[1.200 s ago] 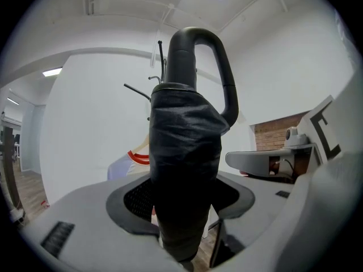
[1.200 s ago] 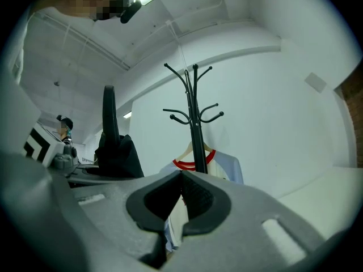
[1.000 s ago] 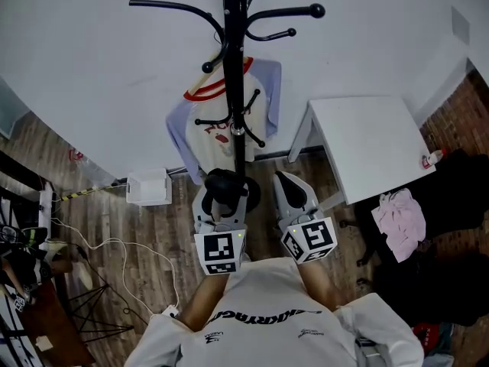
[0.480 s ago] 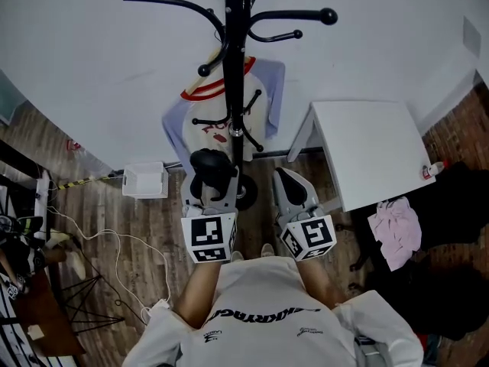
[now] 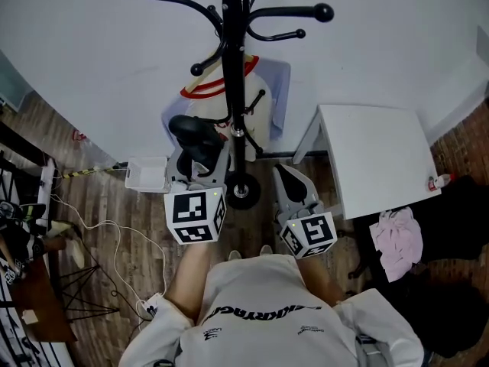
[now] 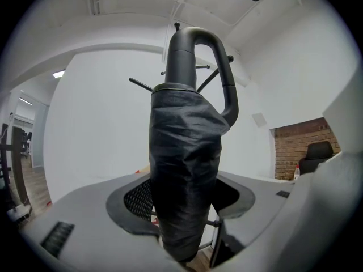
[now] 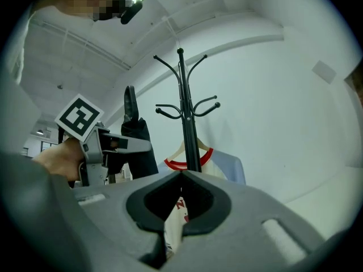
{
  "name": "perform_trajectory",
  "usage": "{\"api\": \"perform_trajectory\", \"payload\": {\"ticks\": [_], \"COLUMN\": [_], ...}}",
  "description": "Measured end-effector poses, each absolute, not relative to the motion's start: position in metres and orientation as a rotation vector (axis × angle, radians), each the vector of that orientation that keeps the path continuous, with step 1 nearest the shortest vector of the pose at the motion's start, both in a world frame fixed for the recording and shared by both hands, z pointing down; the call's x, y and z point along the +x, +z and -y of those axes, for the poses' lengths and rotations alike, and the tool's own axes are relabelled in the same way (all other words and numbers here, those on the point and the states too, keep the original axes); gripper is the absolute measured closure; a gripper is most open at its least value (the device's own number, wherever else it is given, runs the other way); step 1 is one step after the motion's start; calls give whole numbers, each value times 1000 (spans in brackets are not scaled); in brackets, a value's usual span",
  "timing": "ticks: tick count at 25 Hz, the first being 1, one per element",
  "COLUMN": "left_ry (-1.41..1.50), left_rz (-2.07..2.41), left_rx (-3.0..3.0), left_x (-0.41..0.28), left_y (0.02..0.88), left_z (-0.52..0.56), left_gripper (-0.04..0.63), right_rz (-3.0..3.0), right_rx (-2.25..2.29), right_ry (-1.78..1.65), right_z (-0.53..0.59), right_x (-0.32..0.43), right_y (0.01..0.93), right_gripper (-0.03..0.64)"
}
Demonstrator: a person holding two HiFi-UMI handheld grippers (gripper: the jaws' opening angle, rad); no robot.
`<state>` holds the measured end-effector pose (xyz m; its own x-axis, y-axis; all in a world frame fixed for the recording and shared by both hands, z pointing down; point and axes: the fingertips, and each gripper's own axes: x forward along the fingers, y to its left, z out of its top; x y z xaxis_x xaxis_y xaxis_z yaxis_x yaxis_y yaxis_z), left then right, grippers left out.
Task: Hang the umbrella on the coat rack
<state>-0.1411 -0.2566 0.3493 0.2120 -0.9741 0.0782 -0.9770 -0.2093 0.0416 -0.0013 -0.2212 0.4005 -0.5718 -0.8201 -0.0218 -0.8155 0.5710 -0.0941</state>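
Observation:
A folded black umbrella [image 6: 184, 169] with a curved hook handle [image 6: 199, 41] stands upright between the jaws of my left gripper [image 6: 184, 208], which is shut on its wrapped canopy. From the head view the umbrella [image 5: 191, 132] and left gripper [image 5: 200, 160] sit just left of the black coat rack pole [image 5: 235, 67]. The rack's hooks spread above. My right gripper [image 5: 284, 173] hovers right of the pole, its jaws closed tip to tip on nothing [image 7: 181, 174]. The right gripper view shows the umbrella [image 7: 133, 132] left of the rack [image 7: 184, 112].
A white and blue shirt with red collar [image 5: 260, 90] hangs on the rack. The rack's round base [image 5: 243, 195] is on the wood floor. A white table [image 5: 374, 155] stands to the right, a white box [image 5: 147, 174] and cables [image 5: 114, 243] to the left, pink cloth [image 5: 397, 235] lower right.
My left gripper has carried the umbrella leftward and upward, from in front of the rack's base to the left side of the pole. The right gripper has shifted only slightly.

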Motion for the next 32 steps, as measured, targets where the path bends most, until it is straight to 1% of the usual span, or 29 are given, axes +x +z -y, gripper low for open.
{"api": "perform_trajectory", "payload": {"ticks": [16,32], "left_ry": [117,230], "left_rz": [2005,1913], "left_rx": [2280,2254], "left_x": [-161,-167], "left_y": [317,338], "left_z": [315,354], "left_gripper": [336,334], "right_rz": [-2745,-2744], "right_rx": [-1372,-1374], "right_ry": [-99,-113], "right_z": [236,240], "right_x": [8,11], "right_y": [393,397], "right_gripper": [615,615]}}
